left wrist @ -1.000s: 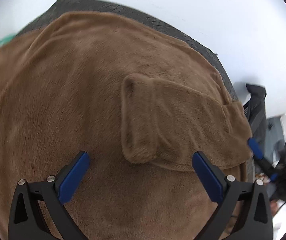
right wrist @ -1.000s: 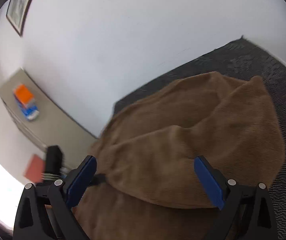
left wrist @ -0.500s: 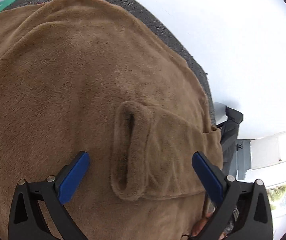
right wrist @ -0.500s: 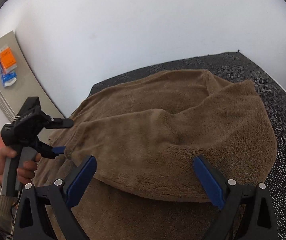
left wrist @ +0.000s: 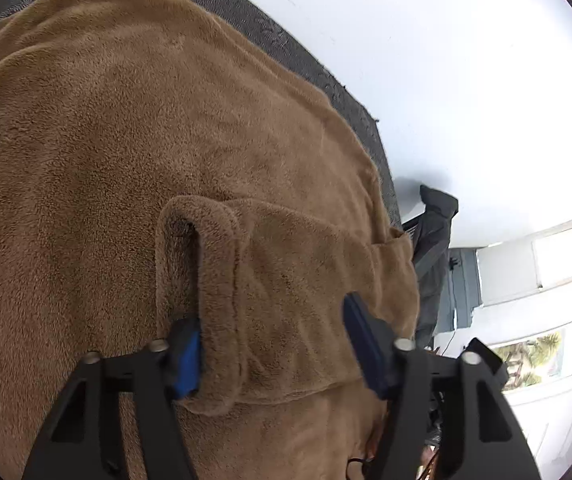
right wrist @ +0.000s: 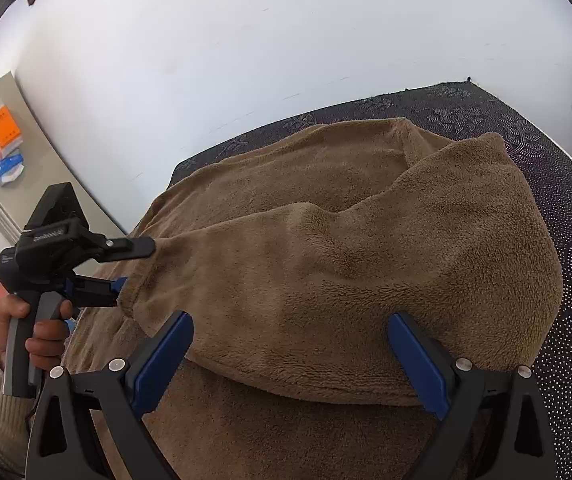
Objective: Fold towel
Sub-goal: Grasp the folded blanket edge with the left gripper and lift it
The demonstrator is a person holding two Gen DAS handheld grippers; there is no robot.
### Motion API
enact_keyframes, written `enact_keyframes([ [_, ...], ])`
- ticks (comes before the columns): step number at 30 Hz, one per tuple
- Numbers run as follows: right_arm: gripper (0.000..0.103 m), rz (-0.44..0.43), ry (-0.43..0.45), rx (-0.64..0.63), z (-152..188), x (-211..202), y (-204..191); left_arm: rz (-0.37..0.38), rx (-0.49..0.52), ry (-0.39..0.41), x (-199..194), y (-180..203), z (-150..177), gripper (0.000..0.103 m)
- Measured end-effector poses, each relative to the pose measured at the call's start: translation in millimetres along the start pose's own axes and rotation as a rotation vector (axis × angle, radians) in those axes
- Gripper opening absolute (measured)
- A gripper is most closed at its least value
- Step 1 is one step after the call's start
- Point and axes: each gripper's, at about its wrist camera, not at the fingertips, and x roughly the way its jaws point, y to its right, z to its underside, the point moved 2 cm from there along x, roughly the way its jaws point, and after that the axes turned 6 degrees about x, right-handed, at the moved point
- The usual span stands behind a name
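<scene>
A plush brown towel (left wrist: 134, 128) lies spread on a dark patterned surface (right wrist: 557, 168), with one part folded over itself (right wrist: 345, 264). In the left wrist view a rolled flap of towel (left wrist: 286, 288) sits between the fingers of my left gripper (left wrist: 274, 348), which have drawn in against it on both sides. The right wrist view shows that left gripper (right wrist: 136, 264) in a hand, pinching the folded layer's left corner. My right gripper (right wrist: 289, 360) is open, straddling the folded layer's near edge without clamping it.
A white wall (right wrist: 246, 60) runs behind the surface. A beige shelf (right wrist: 10, 100) at the left holds an orange and a blue packet (right wrist: 4, 136). A dark garment (left wrist: 433, 248) hangs past the towel's right end, near a window (left wrist: 561, 252).
My left gripper's fingers have narrowed from wide open onto the rolled towel flap. The right gripper stayed open and swung to face the folded layer and the left gripper.
</scene>
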Motion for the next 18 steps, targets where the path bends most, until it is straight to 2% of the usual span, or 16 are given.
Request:
enact_keyframes([
  [6,0.100,0.000,-0.003,0.007,0.8,0.8,0.4,-0.067,0.033,-0.019,7.7,-5.7,0.9,0.030],
  [7,0.100,0.000,-0.004,0.008,0.9,0.9,0.3,-0.087,0.047,-0.021,8.2,-4.9,0.8,0.016],
  [8,0.100,-0.001,-0.003,0.008,0.8,0.9,0.4,-0.092,0.056,-0.018,7.7,-2.9,-0.2,0.010],
  [12,0.100,-0.006,0.009,0.003,0.6,-1.6,0.7,-0.077,0.103,0.029,-1.3,11.5,-10.1,0.008],
  [15,0.100,0.013,0.040,-0.026,0.4,-11.6,-3.9,-0.030,0.155,0.118,-33.6,34.2,-29.5,0.008],
  [18,0.100,0.078,0.098,-0.111,1.4,-33.2,-13.8,-0.008,0.199,0.239,-80.2,51.5,-53.3,0.008],
])
